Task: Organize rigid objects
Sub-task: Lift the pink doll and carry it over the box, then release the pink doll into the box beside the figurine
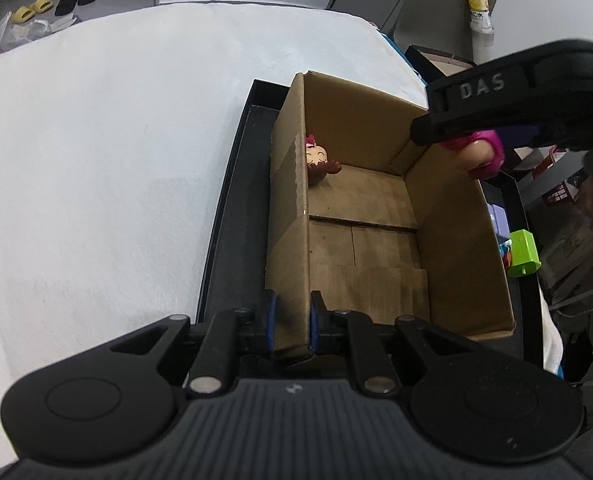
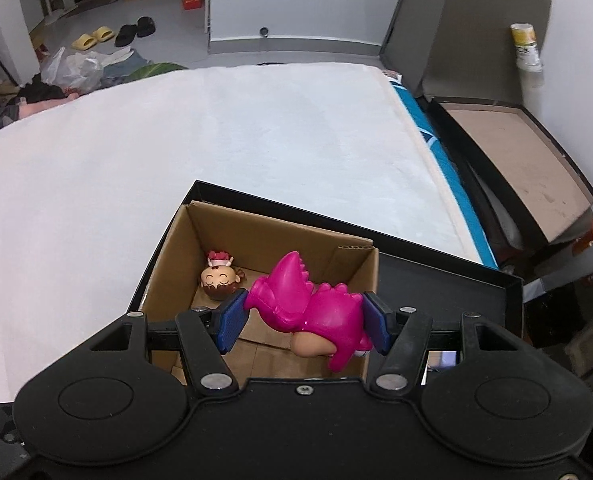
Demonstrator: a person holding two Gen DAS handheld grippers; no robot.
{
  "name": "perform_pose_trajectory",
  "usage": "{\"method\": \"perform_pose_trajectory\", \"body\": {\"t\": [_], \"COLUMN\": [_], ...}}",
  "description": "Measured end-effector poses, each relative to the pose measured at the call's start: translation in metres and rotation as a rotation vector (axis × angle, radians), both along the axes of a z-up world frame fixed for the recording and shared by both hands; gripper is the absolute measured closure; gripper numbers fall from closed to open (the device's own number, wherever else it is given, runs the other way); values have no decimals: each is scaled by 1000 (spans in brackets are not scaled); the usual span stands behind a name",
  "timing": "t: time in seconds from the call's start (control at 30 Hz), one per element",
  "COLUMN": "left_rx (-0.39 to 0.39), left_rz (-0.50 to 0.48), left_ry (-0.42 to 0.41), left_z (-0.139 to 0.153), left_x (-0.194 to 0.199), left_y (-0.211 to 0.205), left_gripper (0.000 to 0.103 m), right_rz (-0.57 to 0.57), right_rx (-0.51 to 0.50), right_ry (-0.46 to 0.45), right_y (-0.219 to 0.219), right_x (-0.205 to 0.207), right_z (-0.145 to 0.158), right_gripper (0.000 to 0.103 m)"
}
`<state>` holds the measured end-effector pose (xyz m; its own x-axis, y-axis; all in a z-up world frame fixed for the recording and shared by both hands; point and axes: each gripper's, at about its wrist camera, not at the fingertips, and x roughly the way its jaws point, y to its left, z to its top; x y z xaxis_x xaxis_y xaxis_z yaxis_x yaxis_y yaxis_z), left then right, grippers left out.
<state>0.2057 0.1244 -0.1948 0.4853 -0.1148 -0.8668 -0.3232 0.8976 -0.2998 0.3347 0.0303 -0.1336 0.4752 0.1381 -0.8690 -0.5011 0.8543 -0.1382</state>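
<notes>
A brown cardboard box (image 1: 452, 240) (image 2: 168, 256) stands open-topped inside a shallow black tray (image 1: 232, 200) (image 2: 448, 280) on a white surface. My left gripper (image 1: 292, 320) is shut on the box's near-left wall, one blue pad on each side of the cardboard. In the box's far corner lies a small doll figure (image 1: 318, 160) (image 2: 220, 278) with a pink bow. My right gripper (image 2: 302, 318) is shut on a magenta dinosaur toy (image 2: 316, 304) (image 1: 480, 156) and holds it above the box's right side. In the left wrist view that gripper (image 1: 508, 108) enters from the upper right.
A green block toy (image 1: 522, 254) and other small pieces lie right of the box. A dark open box (image 2: 524, 160) sits off the bed's right edge, with a yellow-capped bottle (image 2: 526, 46) behind. Slippers and bags lie on the floor beyond the white surface (image 2: 176, 152).
</notes>
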Motion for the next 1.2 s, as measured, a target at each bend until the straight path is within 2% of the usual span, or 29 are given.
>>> {"method": "perform_pose_trajectory", "body": {"t": [0.33,0.53,0.67,1.0,1.2], "left_rx": [-13,-15,-14,-4,1], "left_rz": [-5,-2,5,17,21], "left_ry": [9,13,17,25,28], "left_z": [0,1,0,2,2], "left_x": [2,3,3,4,5], "left_y": [4,3,4,4,2], "left_gripper": [88,88,87,87,87], "right_rz": [38,49,48,40,40], "right_rx": [33,17,3,44,105], "right_ry": [78,89,64,61,50], "right_y": [7,11,10,-7,-23], "right_x": [15,21,19,11,4], "right_z": [-23,-35,-38,-18,6], "right_gripper": [43,43,39,38,26]}}
